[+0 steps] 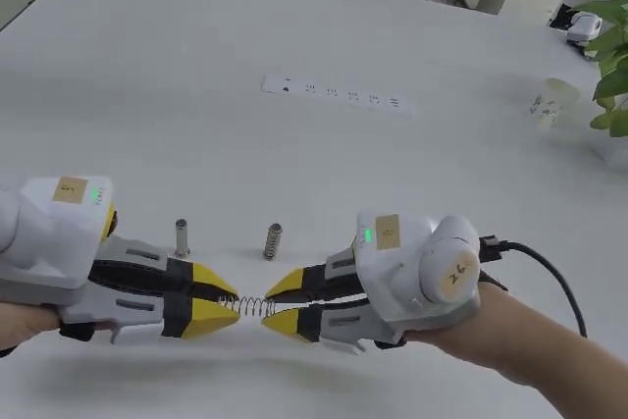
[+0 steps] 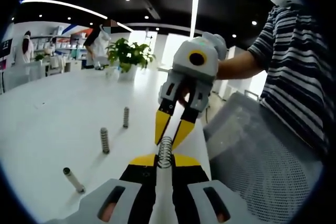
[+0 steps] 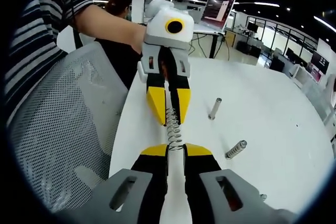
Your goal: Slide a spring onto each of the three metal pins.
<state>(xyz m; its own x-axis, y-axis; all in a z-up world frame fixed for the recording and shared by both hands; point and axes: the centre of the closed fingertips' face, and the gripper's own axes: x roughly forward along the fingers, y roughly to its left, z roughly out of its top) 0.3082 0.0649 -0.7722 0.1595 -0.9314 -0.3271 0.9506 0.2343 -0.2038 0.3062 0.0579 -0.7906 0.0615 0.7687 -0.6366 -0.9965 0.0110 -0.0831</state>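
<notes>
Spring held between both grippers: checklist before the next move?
1. Spring gripped at both ends by left gripper and right gripper: ok.
2. Bare pin upright, nothing on it: ok.
3. Nearer sprung pin and farther sprung pin loaded: ok.
4. Spring lined up over bare pin: not ok, held sideways, off to one side.
5. Firmness of the fingers' hold: cannot tell.

Head view: from above, facing down onto table [image 1: 294, 7], near. Gripper views: low, close, facing each other; all three share spring [image 1: 253, 305].
</notes>
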